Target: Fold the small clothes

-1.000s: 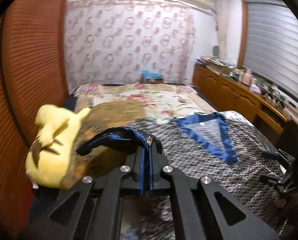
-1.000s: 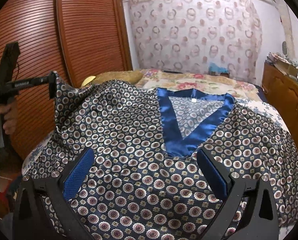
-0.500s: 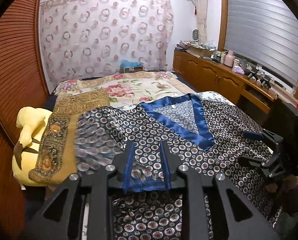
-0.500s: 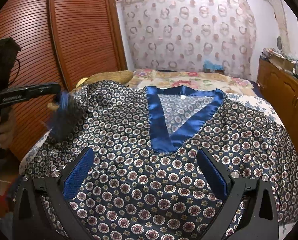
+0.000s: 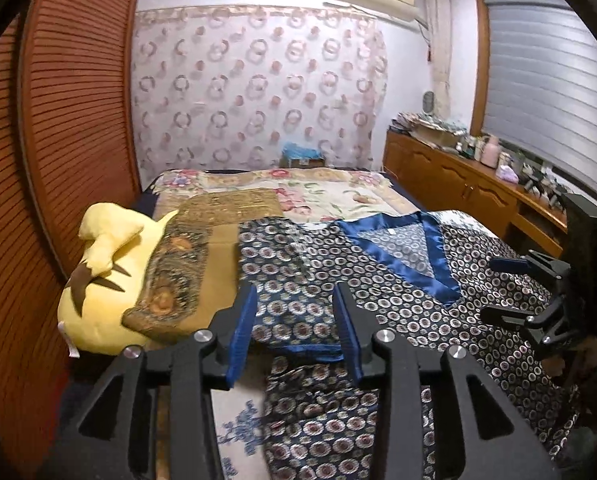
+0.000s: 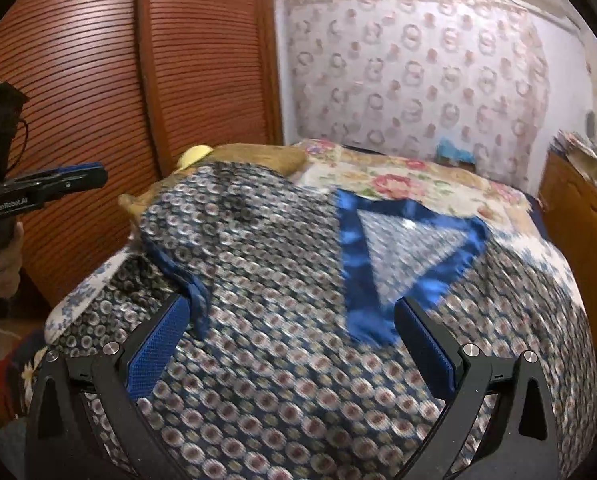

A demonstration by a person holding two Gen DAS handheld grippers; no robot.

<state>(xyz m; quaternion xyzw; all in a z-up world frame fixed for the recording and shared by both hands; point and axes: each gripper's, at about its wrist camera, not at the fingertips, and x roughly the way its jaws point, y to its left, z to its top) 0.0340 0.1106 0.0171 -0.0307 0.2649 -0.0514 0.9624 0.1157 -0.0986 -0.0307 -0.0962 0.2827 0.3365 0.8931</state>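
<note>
A navy satin top (image 5: 398, 308) with round medallions and a blue V-neck trim (image 6: 350, 264) lies spread on the bed. Its left sleeve (image 5: 282, 280) is folded inward over the body, the blue hem (image 6: 196, 292) lying on the fabric. My left gripper (image 5: 294, 320) hovers just behind that sleeve with its jaws opening. The hem sits between the blue pads (image 5: 240, 328), which do not press it. In the right wrist view the left gripper (image 6: 74, 178) is clear of the cloth at the left. My right gripper (image 6: 292, 340) stands wide open over the top's lower front, holding nothing.
A yellow plush toy (image 5: 106, 272) and a gold-brown pillow (image 5: 202, 248) lie left of the top. A floral bedspread (image 5: 318, 196) covers the far bed. Slatted wooden doors (image 6: 98, 80) stand at the left, a cluttered wooden sideboard (image 5: 458, 184) at the right. A hand (image 6: 6, 256) grips the left handle.
The left gripper, earlier shut on the sleeve's blue hem, carried it over the shirt, opened and let it drop. It has drawn back to the left. The right gripper stayed open.
</note>
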